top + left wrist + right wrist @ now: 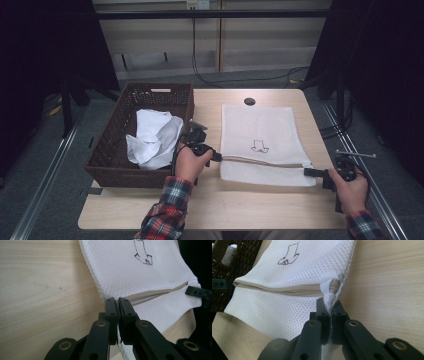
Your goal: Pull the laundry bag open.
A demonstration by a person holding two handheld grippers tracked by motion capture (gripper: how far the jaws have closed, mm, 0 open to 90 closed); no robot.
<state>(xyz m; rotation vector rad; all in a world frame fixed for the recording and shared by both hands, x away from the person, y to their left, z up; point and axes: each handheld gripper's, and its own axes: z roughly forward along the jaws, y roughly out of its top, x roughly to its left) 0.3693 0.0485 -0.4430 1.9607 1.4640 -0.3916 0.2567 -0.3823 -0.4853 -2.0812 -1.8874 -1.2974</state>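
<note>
i had both grippers clamped on the bag (260, 135): left gripper (216, 156) at 9 o'clock end of zip (265, 162), right gripper (310, 172) at 3 o'clock end.

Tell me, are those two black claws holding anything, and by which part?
Both hold the white mesh bag. The left gripper pinches its edge at one end of the zipper; the right gripper pinches the corner by the zipper pull.
</note>
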